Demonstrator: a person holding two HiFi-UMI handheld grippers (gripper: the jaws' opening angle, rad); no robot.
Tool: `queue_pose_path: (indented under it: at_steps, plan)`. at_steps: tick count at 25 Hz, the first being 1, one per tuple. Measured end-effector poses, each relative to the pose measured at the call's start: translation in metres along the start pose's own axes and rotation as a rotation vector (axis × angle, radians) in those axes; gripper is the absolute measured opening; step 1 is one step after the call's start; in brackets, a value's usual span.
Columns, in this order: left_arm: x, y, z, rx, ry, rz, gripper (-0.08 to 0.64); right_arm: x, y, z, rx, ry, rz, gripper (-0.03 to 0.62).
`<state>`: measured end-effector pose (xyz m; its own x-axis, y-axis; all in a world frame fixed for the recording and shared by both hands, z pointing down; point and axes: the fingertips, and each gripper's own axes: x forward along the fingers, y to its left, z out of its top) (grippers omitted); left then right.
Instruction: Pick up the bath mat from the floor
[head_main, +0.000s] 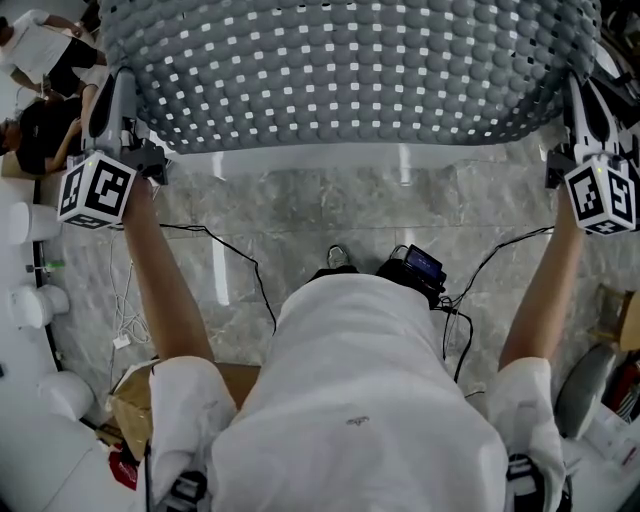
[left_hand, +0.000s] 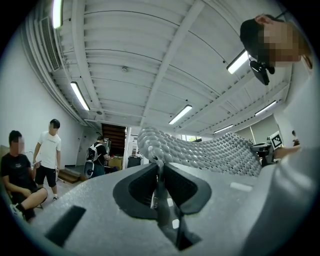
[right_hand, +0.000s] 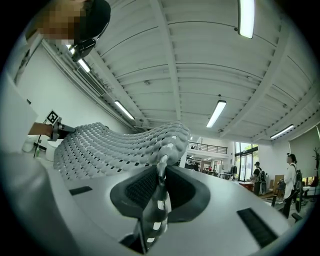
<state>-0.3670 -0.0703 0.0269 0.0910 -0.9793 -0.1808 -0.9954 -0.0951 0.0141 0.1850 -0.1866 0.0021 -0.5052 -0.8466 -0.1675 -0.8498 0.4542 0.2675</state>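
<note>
1. A person in a white shirt (head_main: 360, 400) holds a grey, pebble-textured bath mat (head_main: 350, 70) up in front of them, spread wide between two hand-held grippers and well clear of the marble floor (head_main: 330, 210).
2. The left gripper (left_hand: 159, 172) is clenched on one edge of the mat, with the dotted sheet pinched thin between its dark pads.
3. The right gripper (right_hand: 161, 172) grasps the opposite edge in the same way, its jaws closed tight on the mat.
4. Both gripper views look up at the ceiling, where the mat arcs from one gripper across to the other beneath long strip lights (right_hand: 216, 113).
5. From overhead, both forearms reach outward, and the marker cube (head_main: 97, 190) of the left gripper sits just below the mat's lower corner.
6. Thin black cables (head_main: 230, 245) trail over the floor near the person's feet.
7. Two bystanders (left_hand: 49, 150) watch from beside the wall, one standing and one seated.
</note>
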Motion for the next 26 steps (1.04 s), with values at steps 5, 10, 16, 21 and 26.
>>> queue_pose_path:
  at_steps: [5,10,16,21,26]
  plan:
    - [0.008,0.005,-0.014,-0.004,0.022,-0.002,0.054,0.008,0.006,-0.013,-0.014,0.031,0.005,0.052]
    - [-0.003,0.016,-0.006,-0.002,0.022,0.012,0.054,0.009,0.02,-0.004,-0.022,0.043,0.014,0.054]
    - [-0.008,0.009,-0.005,0.01,0.031,0.007,0.055,0.001,0.019,-0.004,-0.032,0.052,0.019,0.054]
    - [-0.006,0.007,-0.007,0.01,0.036,0.004,0.057,0.002,0.02,-0.004,-0.034,0.061,0.032,0.054]
    - [-0.008,0.008,-0.01,0.01,0.042,-0.006,0.057,0.002,0.024,0.0,-0.035,0.06,0.032,0.055]
